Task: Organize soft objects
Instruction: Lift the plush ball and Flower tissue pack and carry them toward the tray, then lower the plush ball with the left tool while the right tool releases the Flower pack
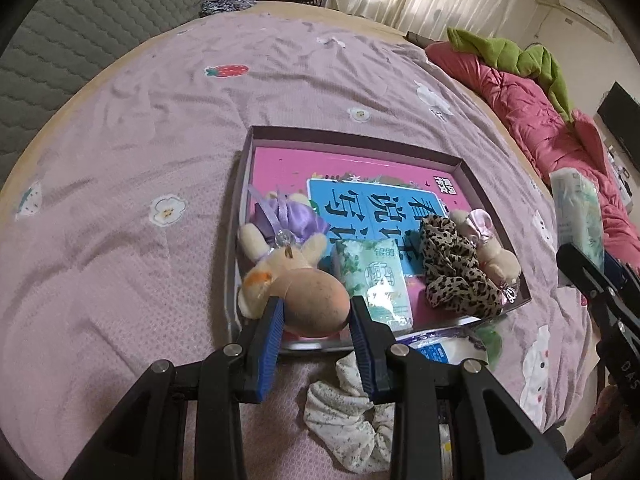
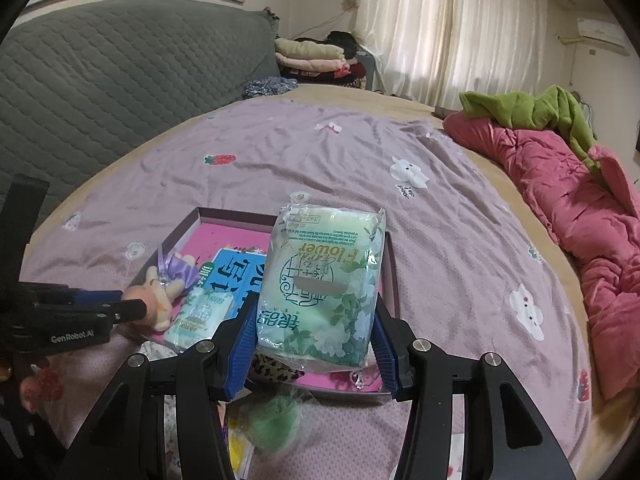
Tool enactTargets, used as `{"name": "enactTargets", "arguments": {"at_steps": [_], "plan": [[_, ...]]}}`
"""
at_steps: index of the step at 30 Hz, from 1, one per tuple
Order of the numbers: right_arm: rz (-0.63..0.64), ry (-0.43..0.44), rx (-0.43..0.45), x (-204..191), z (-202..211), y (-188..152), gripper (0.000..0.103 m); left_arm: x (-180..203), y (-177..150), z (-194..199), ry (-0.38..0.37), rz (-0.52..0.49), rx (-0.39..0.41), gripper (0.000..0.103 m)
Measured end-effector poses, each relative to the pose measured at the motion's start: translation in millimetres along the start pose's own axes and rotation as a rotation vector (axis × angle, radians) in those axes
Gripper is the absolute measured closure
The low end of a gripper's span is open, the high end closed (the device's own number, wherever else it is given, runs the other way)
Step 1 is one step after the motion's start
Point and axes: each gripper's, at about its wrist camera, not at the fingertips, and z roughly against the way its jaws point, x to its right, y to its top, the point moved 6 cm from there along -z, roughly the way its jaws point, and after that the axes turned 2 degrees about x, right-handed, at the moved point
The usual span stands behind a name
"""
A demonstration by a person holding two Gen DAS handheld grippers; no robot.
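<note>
My left gripper (image 1: pixel 316 304) is shut on the peach-coloured head of a beige plush toy (image 1: pixel 304 292) in a purple dress, which lies at the near left of a shallow box (image 1: pixel 352 136). In the box lie a pink book (image 1: pixel 320 168), a small green tissue pack (image 1: pixel 376 280), a leopard scrunchie (image 1: pixel 452 268) and a small plush with a pink bow (image 1: pixel 492 248). My right gripper (image 2: pixel 316 304) is shut on a larger green flower tissue pack (image 2: pixel 324 280), held upright above the box's near right side.
A white floral scrunchie (image 1: pixel 352 412) and a plastic-wrapped pack (image 1: pixel 436 350) lie on the lilac bedsheet (image 1: pixel 160 120) in front of the box. A pink quilt (image 2: pixel 580 232) with a green blanket (image 2: pixel 532 108) runs along the right. A grey quilted headboard (image 2: pixel 100 80) stands at the left.
</note>
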Motion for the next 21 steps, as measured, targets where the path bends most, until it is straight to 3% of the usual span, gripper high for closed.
{"name": "enactTargets", "arguments": {"at_steps": [11,21], "plan": [[-0.003,-0.001,-0.013,5,-13,0,0.05,5,12,-13,-0.008,-0.006,0.018,0.069],[-0.007,0.003,-0.032,5,-26,-4,0.05,-2,5,8,-0.026,0.007,0.028,0.069]]}}
